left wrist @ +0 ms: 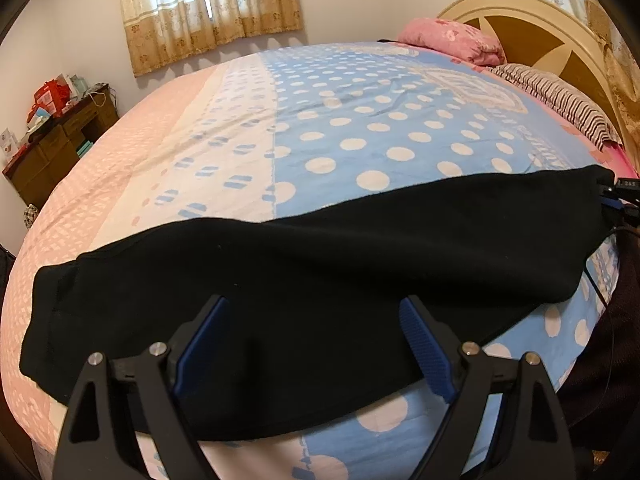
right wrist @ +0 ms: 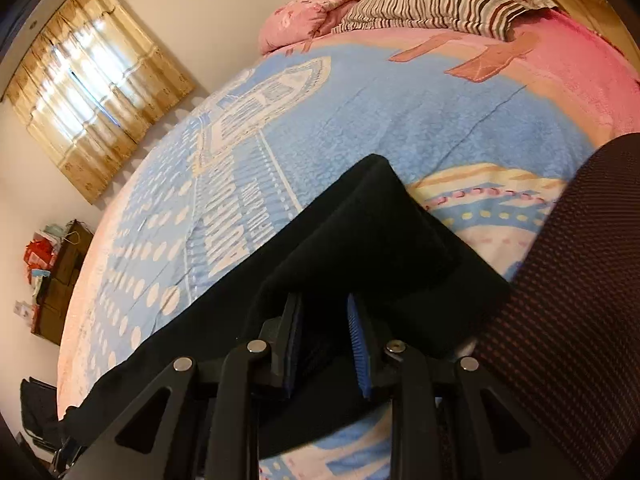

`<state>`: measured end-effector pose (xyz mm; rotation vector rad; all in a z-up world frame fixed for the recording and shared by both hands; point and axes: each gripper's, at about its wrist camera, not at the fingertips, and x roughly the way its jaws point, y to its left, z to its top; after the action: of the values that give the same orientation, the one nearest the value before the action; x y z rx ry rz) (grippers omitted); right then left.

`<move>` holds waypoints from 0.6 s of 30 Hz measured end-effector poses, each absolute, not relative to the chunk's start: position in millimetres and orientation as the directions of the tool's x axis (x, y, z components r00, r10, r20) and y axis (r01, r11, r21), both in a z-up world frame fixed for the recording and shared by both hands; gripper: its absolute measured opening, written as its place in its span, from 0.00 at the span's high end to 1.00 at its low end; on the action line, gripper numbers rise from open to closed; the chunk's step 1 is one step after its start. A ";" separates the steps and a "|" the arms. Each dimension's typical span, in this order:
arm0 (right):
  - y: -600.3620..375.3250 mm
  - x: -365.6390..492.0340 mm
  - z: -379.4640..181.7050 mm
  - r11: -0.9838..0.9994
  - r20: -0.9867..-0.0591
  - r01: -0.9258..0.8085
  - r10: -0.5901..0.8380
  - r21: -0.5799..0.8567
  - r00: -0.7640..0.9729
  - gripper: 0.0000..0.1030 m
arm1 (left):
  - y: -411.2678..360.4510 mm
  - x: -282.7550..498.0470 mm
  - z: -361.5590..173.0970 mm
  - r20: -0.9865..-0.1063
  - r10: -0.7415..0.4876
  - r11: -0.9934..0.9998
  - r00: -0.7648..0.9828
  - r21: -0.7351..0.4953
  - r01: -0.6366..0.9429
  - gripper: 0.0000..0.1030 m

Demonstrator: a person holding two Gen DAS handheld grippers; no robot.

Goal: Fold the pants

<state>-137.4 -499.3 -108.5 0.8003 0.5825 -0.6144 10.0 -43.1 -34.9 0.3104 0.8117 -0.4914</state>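
Observation:
Black pants lie stretched across the near side of the bed as a long folded strip. My left gripper is open, its blue pads wide apart just above the pants near their left end. My right gripper is narrowed on the right end of the pants, with black fabric raised between its blue pads. The right gripper also shows at the pants' far right end in the left wrist view.
The bed has a blue, white and pink dotted cover. A pink pillow and a striped pillow lie by the headboard. A cluttered wooden dresser stands at the left. A dark mesh chair is at my right.

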 end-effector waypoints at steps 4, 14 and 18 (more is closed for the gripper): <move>-510.4 -140.5 -113.6 0.519 -0.658 0.673 -0.251 0.528 0.710 0.76 | -45.1 9.7 -35.8 -0.757 -0.296 0.842 0.583 0.082 0.533 0.13; -512.1 -158.2 -81.1 0.570 -0.606 0.665 -0.330 0.482 0.723 0.98 | -41.2 12.0 -35.8 -0.758 -0.290 0.851 0.584 0.076 0.520 0.13; -528.0 -179.7 -74.1 0.532 -0.609 0.696 -0.368 0.482 0.703 0.88 | -40.6 14.4 -36.2 -0.760 -0.299 0.853 0.577 0.058 0.518 0.13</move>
<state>-179.7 -528.0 -74.1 0.7763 0.4709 -0.6629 14.4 -40.6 -36.2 0.2883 0.8267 -0.4859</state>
